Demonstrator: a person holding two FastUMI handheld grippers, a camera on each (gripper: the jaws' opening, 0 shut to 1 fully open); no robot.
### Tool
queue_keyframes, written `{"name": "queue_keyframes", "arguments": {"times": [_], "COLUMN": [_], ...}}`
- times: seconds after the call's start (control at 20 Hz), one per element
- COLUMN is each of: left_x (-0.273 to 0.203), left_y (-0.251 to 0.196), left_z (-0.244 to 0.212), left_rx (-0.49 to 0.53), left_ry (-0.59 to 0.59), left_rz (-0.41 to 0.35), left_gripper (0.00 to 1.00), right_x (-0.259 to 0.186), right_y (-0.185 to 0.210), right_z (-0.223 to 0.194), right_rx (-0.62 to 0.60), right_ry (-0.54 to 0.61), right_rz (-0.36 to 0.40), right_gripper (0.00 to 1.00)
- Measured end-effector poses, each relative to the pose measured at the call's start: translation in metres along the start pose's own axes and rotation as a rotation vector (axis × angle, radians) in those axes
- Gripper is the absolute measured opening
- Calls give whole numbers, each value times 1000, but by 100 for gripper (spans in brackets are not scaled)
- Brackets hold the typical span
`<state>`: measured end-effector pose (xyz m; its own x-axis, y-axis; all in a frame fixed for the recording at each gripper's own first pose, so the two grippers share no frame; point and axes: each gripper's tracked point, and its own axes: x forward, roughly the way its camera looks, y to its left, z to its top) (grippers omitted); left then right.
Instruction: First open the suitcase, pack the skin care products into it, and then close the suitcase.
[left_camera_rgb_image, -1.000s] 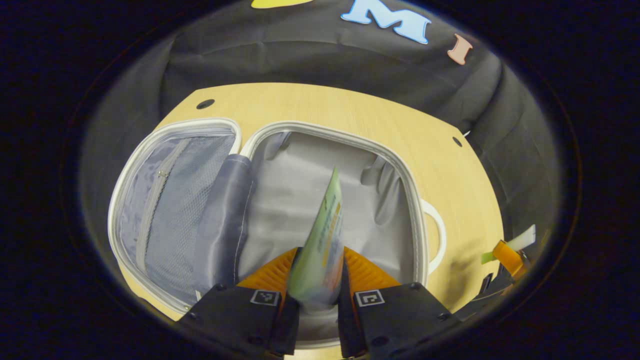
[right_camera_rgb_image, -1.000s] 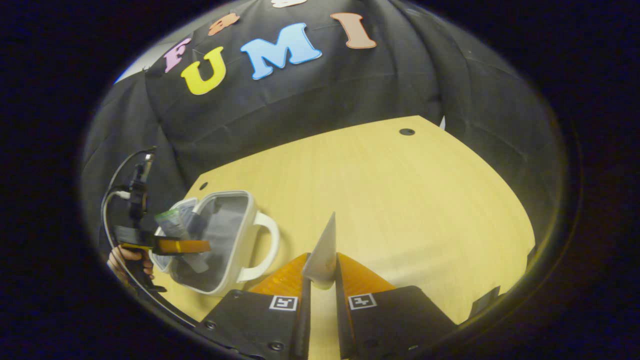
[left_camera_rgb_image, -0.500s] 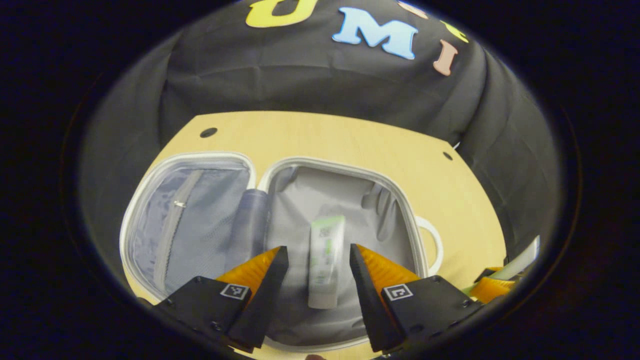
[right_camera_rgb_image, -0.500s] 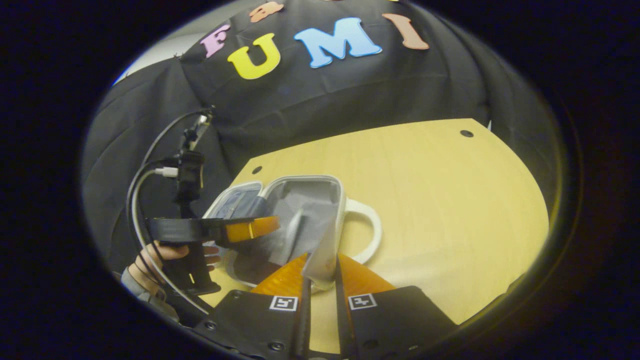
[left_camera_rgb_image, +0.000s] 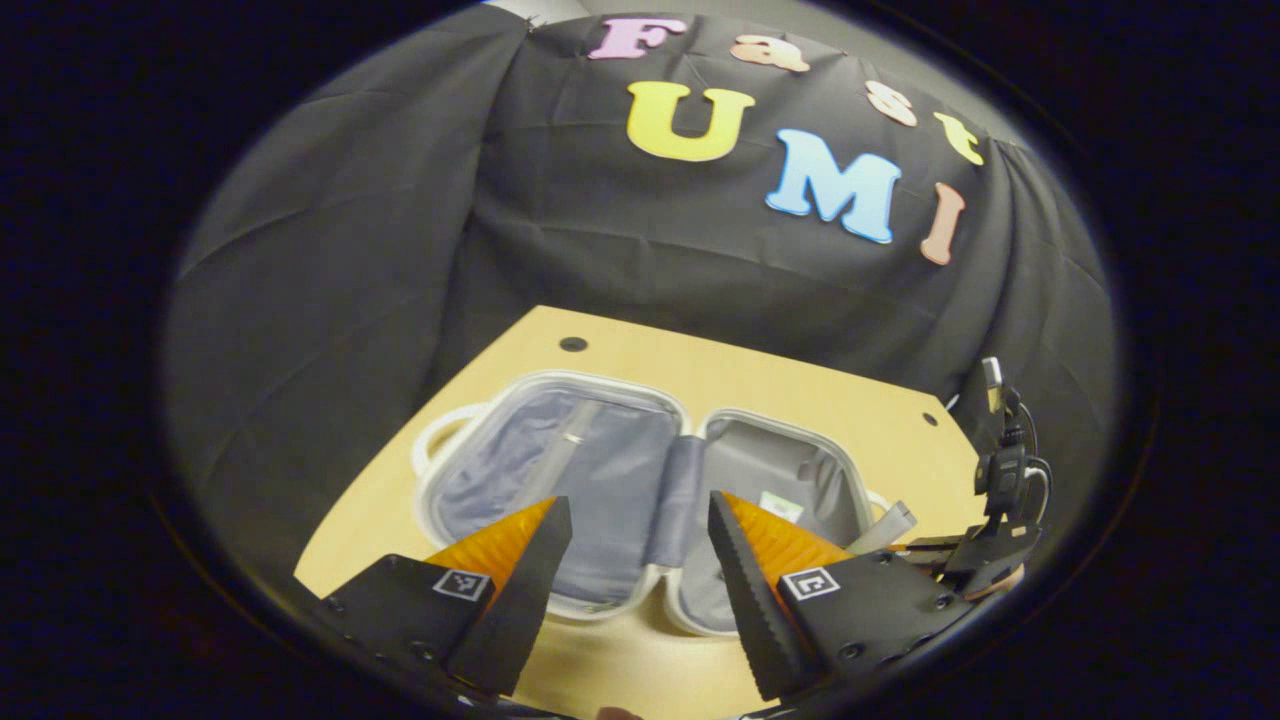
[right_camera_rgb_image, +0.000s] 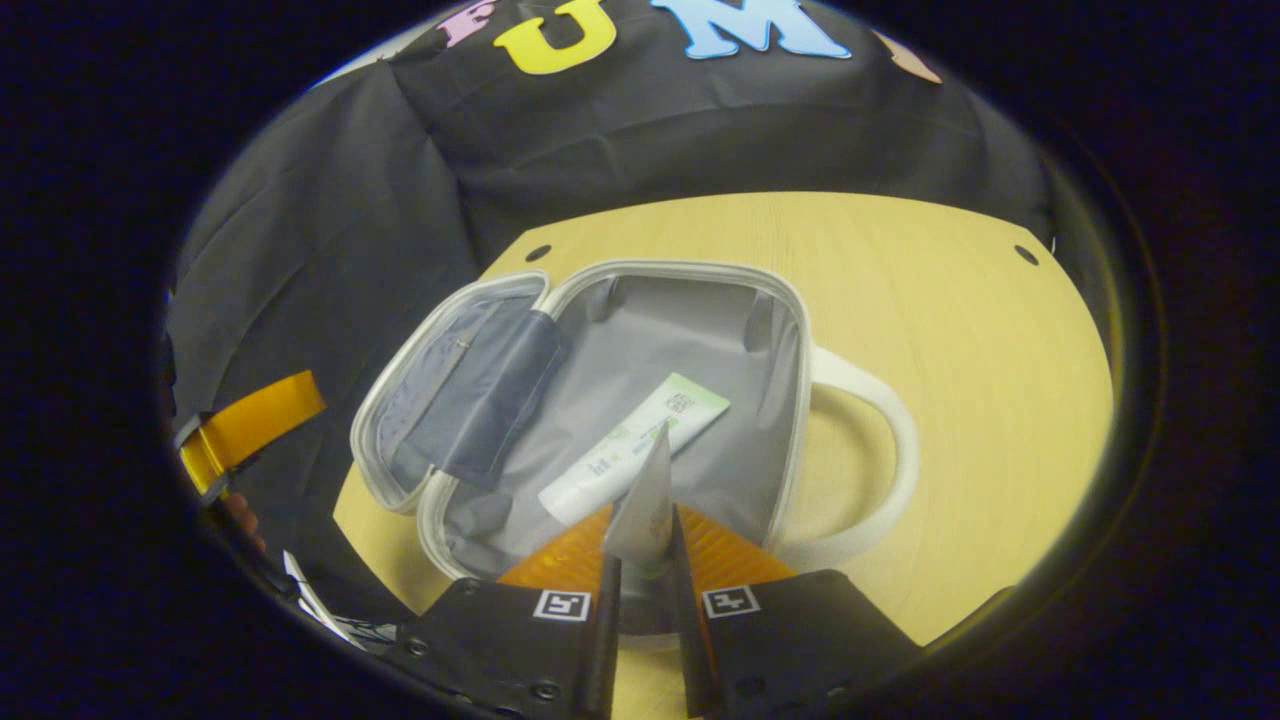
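Observation:
A white suitcase (right_camera_rgb_image: 790, 330) lies open on the wooden table (right_camera_rgb_image: 950, 330). A green-and-white tube (right_camera_rgb_image: 632, 445) rests flat on the grey lining of the half with the handle (right_camera_rgb_image: 865, 480). My right gripper (right_camera_rgb_image: 645, 520) is shut on a pale grey tube (right_camera_rgb_image: 648, 495), seen edge-on, above that half's near side. In the left gripper view my left gripper (left_camera_rgb_image: 638, 505) stands open with nothing between its fingers, back from the suitcase (left_camera_rgb_image: 600, 480). The right gripper (left_camera_rgb_image: 930, 548) with its tube (left_camera_rgb_image: 885, 522) shows at the suitcase's right.
The suitcase's other half holds a mesh zip pocket (right_camera_rgb_image: 455, 365). Black cloth hangs behind the table. Bare tabletop (left_camera_rgb_image: 760, 375) lies beyond the suitcase and to its right. A finger (right_camera_rgb_image: 250, 430) of the left gripper shows at the far left of the right gripper view.
My left gripper opened, dropped the green-and-white tube into the suitcase and drew back. My right gripper moved with its tube from the bare table to over the suitcase.

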<state>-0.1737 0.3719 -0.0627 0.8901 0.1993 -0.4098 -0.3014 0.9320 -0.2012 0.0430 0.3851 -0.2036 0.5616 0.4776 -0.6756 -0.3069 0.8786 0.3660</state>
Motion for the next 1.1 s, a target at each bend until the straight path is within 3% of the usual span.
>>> {"name": "queue_keyframes", "arguments": {"times": [0.1, 0.15, 0.2, 0.3, 0.45, 0.85, 1.1], "left_x": [-7, -9, -8, -4, 17, 92, 145], "left_y": [29, 45, 59, 88, 128, 227, 239], "left_z": [1, 3, 5, 12, 31, 47, 27], "left_rx": [-33, -49, -63, -86, -87, -85, -181], "left_ry": [-1, 1, -1, 0, -4, 105, 205], "left_rz": [49, 70, 90, 125, 165, 205, 96], "left_gripper": [94, 93, 90, 90, 90, 92, 91], "right_x": [-12, -21, -30, -51, -80, -165, -185], "right_y": [-4, -9, -15, -24, -40, -99, -127], "right_z": [11, 20, 30, 46, 65, 88, 82], "right_rx": [9, 14, 16, 9, -25, -70, -15], "right_ry": [-40, -68, -96, -168, -295, -505, -500], "right_rz": [-6, -8, -15, -39, -121, -374, -459], "right_gripper": [28, 35, 34, 61, 93, 94, 94]}}
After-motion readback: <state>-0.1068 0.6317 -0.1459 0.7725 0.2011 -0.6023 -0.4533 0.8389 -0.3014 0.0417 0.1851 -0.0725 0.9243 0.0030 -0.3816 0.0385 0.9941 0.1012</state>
